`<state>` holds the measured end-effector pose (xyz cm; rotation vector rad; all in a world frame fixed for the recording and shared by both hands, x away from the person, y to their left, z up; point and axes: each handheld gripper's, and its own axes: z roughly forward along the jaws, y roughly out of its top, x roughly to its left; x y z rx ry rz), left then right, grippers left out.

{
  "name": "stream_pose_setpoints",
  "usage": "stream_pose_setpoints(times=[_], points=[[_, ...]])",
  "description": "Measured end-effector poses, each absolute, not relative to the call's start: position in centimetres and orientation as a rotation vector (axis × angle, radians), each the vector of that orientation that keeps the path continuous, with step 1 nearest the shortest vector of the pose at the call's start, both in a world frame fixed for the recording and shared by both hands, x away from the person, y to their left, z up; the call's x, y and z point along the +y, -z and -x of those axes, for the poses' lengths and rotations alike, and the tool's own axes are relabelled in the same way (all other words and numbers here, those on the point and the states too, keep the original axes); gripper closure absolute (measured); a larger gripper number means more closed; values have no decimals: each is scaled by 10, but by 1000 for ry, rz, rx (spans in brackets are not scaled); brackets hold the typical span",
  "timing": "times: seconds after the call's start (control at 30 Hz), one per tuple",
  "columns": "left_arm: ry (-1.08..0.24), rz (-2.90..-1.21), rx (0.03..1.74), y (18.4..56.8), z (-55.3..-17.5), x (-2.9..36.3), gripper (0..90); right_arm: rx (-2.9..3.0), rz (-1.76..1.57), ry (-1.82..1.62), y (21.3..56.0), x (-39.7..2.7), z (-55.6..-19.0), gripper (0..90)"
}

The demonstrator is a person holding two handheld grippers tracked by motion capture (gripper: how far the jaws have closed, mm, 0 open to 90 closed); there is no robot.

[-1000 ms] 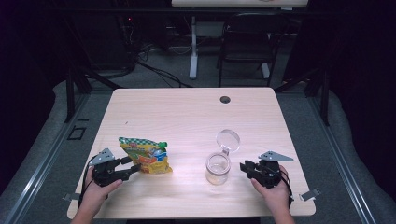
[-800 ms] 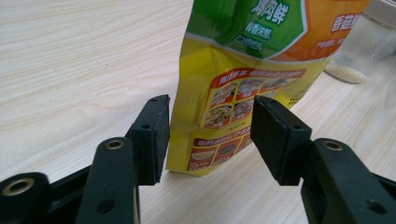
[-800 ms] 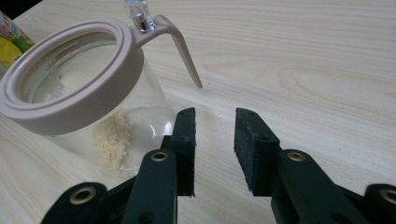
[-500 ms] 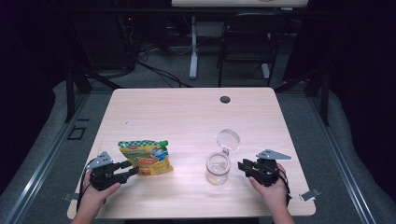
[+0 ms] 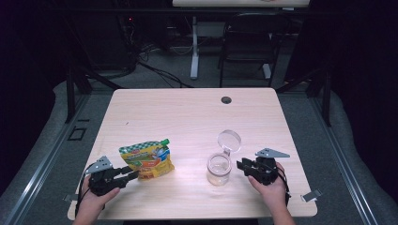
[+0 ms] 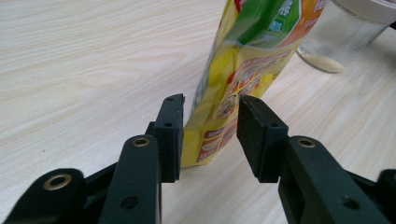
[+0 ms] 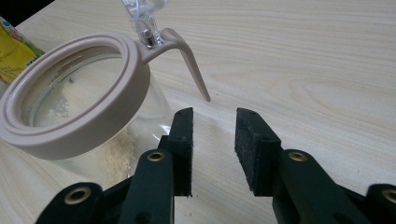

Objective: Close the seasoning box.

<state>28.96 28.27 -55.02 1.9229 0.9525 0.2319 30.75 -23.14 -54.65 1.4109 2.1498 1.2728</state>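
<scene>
Light wood surface (image 5: 187, 117), mostly bare; a small dark round grommet (image 5: 226, 100) sits near the far edge, well apart from the work. Beyond the far edge, a chair (image 5: 246, 42) and cables on the floor. Yellow-and-green snack pouch (image 5: 146, 160) lies in the near-left part of the surface, its green cap pointing away and to the right. Clear glass jar (image 5: 219, 168) stands upright at near-right, a thin layer of pale grains at its bottom; its hinged lid (image 5: 229, 139) is swung open toward the far side. Pouch and jar are well apart, with open wood between them. Left gripper (image 5: 132, 175) lies low near the front-left corner, reaching level to the right; its jaws have just been closing and stand about half open astride the pouch's bottom corner. In the left gripper view one pad looks to be at the film, the other shows a gap, so no firm hold yet (image 6: 210, 135). Right gripper (image 5: 240, 165) rests level just beside the jar, pointing left; jaws about half open, nothing between them (image 7: 212, 149). The jar's beige rim is close to the left of the jaws there. Both hands sit close to the near edge; the far half is free room.
</scene>
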Motion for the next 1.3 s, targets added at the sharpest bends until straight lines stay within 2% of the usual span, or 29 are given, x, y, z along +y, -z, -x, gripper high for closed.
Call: stream_pose_setpoints(times=[0.33,0.87,1.3], points=[[-213,-1920,951,549,-287,277,650,2147,-1419,-1282,547,-232,-308,671],[-176,-1966,914,545,-279,269,758,2150,-1422,-1281,547,-230,-309,663],[-161,-1969,915,544,-276,264,770,2151,-1422,-1289,547,-231,-310,659]])
